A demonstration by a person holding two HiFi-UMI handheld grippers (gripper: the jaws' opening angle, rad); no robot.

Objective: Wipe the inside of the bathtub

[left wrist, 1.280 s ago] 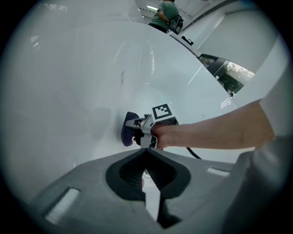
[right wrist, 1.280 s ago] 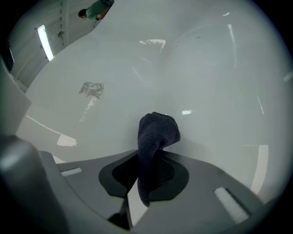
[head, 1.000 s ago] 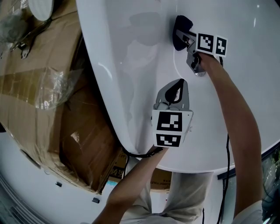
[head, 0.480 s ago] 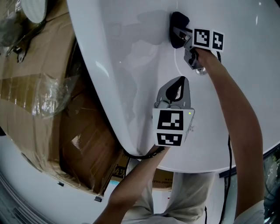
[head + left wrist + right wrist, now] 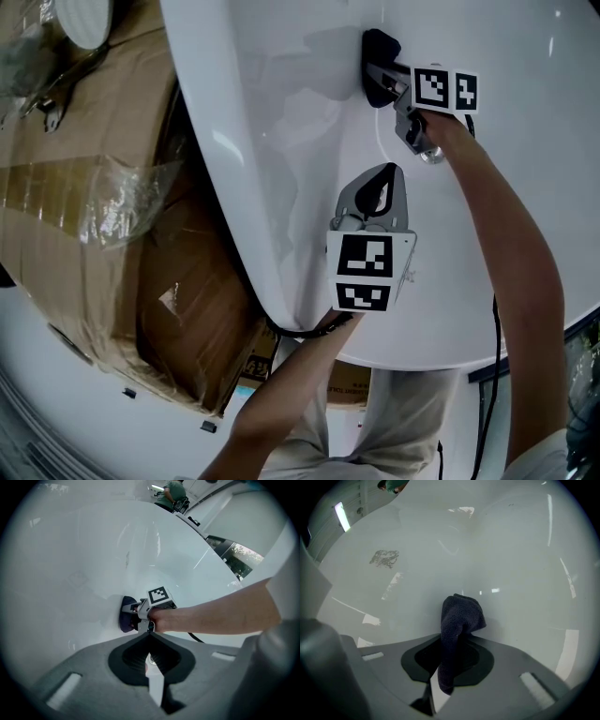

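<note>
The right gripper [image 5: 385, 73] pinches a dark blue terry cloth [image 5: 378, 44] between its jaws, and the bunched end of the cloth presses on the sloping inner wall of the glossy white bathtub [image 5: 281, 141]. Compared with a second ago, the cloth sits slightly further up and to the left on that wall. The left gripper [image 5: 377, 190] hangs inside the tub, nearer the person, in much the same place as before, its jaws pressed together with nothing between them. Plastic-wrapped brown cardboard boxes [image 5: 84, 216] lie beside the tub's outer rim.
</note>
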